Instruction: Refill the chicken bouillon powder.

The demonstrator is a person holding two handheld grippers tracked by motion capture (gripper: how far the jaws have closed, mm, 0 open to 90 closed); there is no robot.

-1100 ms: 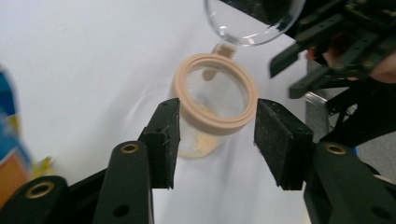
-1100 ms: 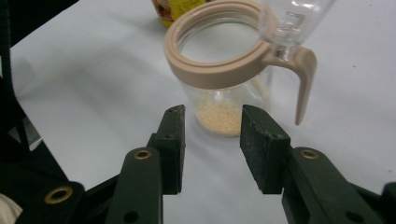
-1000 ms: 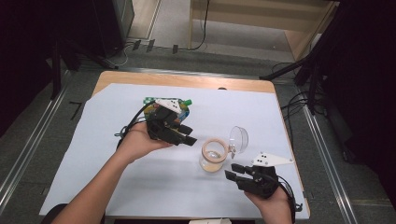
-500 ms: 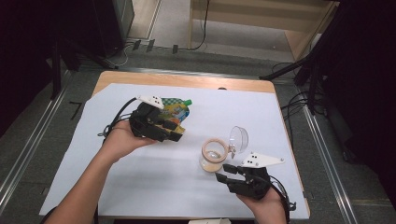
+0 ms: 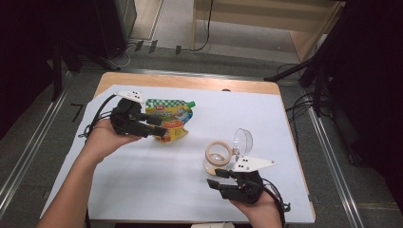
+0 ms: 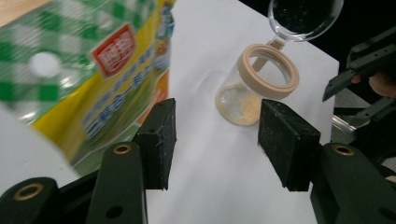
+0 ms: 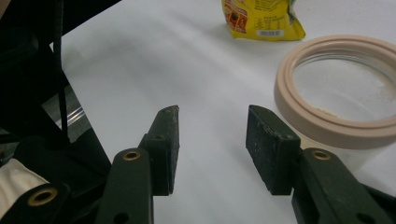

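Hovering beside pouch (image 5: 168, 118) (jaws apart): left gripper (image 5: 159, 130)

On the table (image 5: 142, 199), the pouch (image 5: 170, 116) lies left of and behind the jar (image 5: 217, 156). The left gripper (image 5: 159, 129) sits at the pouch; the right gripper (image 5: 214, 179) is just before the jar.

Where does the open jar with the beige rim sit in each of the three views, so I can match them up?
High view: the jar stands right of centre on the white sheet, just ahead of the right gripper.
Left gripper view: upper right of centre, beyond the open jaws, clear lid tipped back.
Right gripper view: right edge, rim cut off by the frame.
Shared landmark: the yellow-green pouch, at left in the left gripper view and top centre in the right gripper view.
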